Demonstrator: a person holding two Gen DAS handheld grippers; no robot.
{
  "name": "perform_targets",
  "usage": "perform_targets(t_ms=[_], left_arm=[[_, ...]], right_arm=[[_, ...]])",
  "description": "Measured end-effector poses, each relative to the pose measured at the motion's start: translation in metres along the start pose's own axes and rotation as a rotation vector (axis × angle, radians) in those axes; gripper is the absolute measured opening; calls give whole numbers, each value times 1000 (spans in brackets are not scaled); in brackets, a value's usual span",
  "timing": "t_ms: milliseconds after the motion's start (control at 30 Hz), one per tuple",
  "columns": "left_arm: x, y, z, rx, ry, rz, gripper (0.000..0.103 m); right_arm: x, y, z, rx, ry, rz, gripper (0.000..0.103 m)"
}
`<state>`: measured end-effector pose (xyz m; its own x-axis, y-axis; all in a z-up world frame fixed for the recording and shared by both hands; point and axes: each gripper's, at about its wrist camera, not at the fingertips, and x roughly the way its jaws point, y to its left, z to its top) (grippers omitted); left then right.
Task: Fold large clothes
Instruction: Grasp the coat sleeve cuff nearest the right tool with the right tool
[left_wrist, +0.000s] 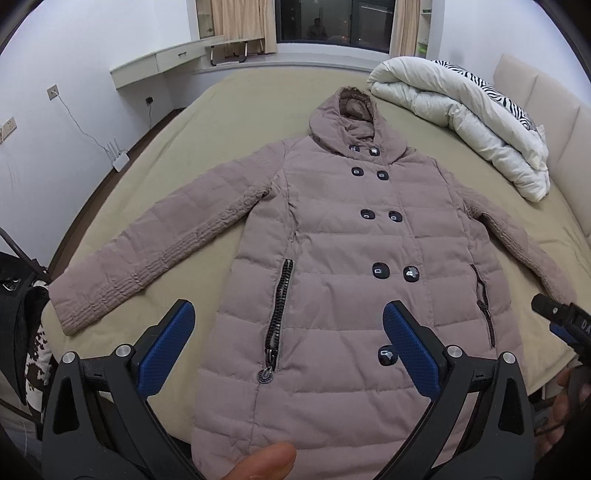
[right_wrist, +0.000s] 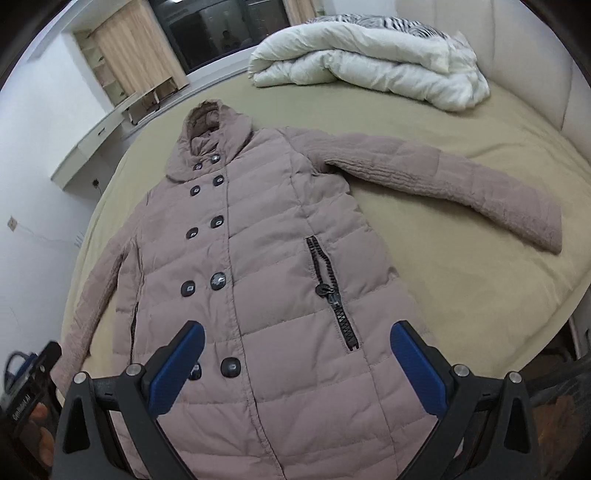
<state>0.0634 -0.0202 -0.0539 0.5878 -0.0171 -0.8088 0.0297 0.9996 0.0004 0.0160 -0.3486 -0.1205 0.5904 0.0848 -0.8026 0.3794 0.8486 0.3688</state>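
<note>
Beside coat on bed: rolled duvet; both grippers released, empty.

Even, soft indoor light falls from above, casting only faint shadows under the padded mauve hooded coat. The dark glass window beyond the gripper gives off reflections. Both fisheye views bend strongly at the rims, with black corners. The right wrist picture is slightly soft; the crumpled white duvet looks nearly overexposed
</note>
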Motion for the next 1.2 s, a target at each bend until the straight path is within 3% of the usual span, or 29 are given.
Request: perform_targets(t_ms=[133, 233, 333, 400, 533, 600, 700, 733, 800, 833, 1000, 1100, 1200], left_arm=[[32, -9, 5, 13, 39, -9, 103], [61, -12, 12, -30, 90, -81, 103], [89, -10, 20, -136, 107, -142, 103], [102, -16, 27, -134, 89, -164, 103], [114, -39, 41, -61, -13, -130, 103], [124, -52, 48, -25, 21, -143, 103], [142, -61, 57, -52, 113, -150, 103], [146, -62, 59, -61, 113, -153, 103], [151, -61, 60, -82, 105, -169, 103], [154, -60, 61, -94, 111, -189, 103], [153, -43, 60, -135, 99, -263, 103], [151, -25, 61, -189, 91, -301, 103], [146, -1, 61, -258, 74, -342, 103]], right_arm=[[24, -89, 27, 278, -42, 73, 90], [42, -160, 41, 480, -74, 84, 78], [60, -224, 47, 682, -129, 119, 77], [69, -258, 48, 800, -173, 155, 76], [71, -305, 67, 933, -297, 181, 76], [70, -319, 78, 973, -337, 177, 76], [74, -333, 93, 1010, -358, 161, 72], [74, -334, 100, 998, -353, 130, 67], [77, -332, 113, 931, -327, 69, 32], [77, -328, 119, 906, -324, 62, 27], [43, -268, 161, 628, -388, 7, 16], [33, -190, 190, 376, -400, 7, 15], [40, -85, 204, 78, -383, 33, 15]])
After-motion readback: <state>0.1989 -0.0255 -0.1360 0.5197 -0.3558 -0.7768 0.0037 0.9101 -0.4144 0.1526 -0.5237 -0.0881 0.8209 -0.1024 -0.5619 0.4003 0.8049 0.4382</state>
